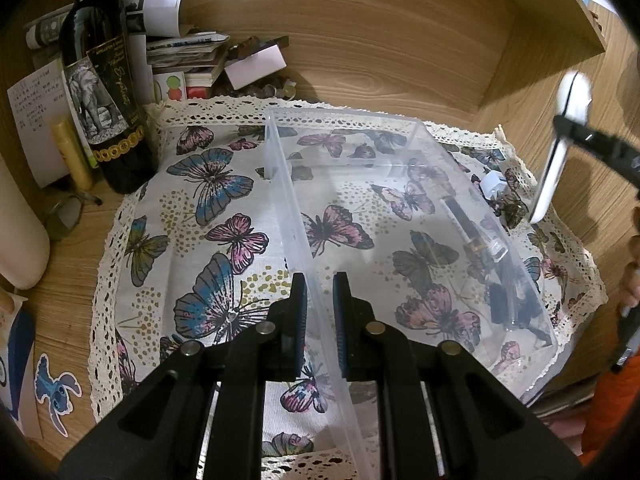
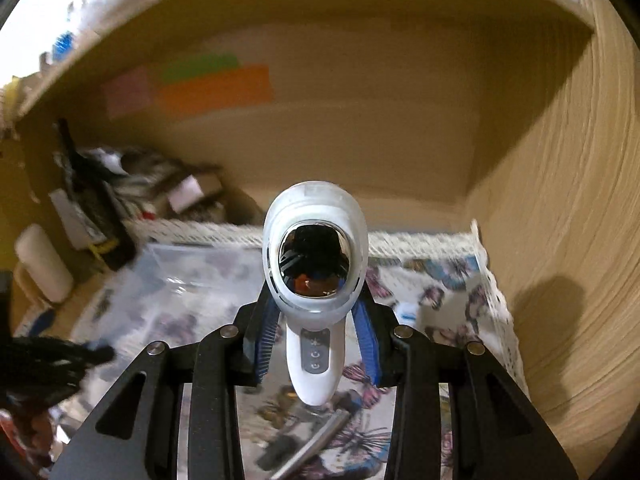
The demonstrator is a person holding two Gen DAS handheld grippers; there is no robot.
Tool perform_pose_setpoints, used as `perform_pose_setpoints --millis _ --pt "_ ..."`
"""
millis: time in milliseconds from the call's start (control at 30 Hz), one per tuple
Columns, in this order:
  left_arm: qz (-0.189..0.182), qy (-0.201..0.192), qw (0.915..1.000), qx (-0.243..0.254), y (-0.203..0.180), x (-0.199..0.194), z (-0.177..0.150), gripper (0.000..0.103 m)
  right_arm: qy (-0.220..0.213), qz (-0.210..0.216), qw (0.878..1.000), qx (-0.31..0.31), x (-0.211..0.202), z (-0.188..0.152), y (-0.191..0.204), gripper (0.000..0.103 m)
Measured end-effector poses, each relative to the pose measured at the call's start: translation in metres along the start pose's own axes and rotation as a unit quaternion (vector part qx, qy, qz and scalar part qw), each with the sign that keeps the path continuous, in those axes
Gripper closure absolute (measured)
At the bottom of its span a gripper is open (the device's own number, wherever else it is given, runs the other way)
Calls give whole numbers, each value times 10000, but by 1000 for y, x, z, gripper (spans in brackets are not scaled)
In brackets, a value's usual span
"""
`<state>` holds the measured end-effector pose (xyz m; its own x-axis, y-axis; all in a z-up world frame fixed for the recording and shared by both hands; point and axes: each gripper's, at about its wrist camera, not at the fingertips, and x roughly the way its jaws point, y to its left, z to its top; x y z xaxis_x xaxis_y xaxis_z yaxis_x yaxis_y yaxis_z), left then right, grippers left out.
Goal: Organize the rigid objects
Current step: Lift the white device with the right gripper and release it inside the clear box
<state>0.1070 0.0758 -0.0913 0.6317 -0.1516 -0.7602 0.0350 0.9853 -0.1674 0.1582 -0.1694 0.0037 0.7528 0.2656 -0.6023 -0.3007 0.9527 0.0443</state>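
The left tongs pinch the near wall of the clear plastic bin, likely steadying it. The right tongs clamp a white handheld device at frame centre, raised above the butterfly cloth, presumably bound for the bin.

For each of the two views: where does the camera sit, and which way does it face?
Left wrist: behind the left tongs, looking down at the clear box whose wall they clamp; right tongs enter at right.
Right wrist: behind the right tongs, facing the shelf's back wall; they hold a white device.
Shared: butterfly cloth, clear box, white device, dark bottle.
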Motion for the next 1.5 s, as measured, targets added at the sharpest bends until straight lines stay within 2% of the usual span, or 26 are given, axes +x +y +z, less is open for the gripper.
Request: perform_pose_setpoints --millis 300,433,567,800,933,1233,1500 --pt "42 -22 10000 56 -1 1 0 90 -269 735 9967 -195 -17 8 36 70" --pt "46 -24 10000 63 -1 1 -1 90 -84 992 9947 -261 -6 3 52 70" --pt "47 -27 10000 78 -1 1 -1 90 300 1128 9925 -370 18 -9 66 70" --pt "56 -46 9999 100 0 1 0 90 983 1102 9874 -566 58 -27 79 70" --pt "62 -45 9999 100 -1 1 -1 90 1226 1091 9838 -716 75 -35 87 70" --pt "70 -51 9999 104 -2 2 -1 90 1566 1063 9765 -1036 92 -43 101 70" --pt "80 -53 9999 114 -2 2 -1 90 1619 1032 9764 -992 90 -44 97 66"
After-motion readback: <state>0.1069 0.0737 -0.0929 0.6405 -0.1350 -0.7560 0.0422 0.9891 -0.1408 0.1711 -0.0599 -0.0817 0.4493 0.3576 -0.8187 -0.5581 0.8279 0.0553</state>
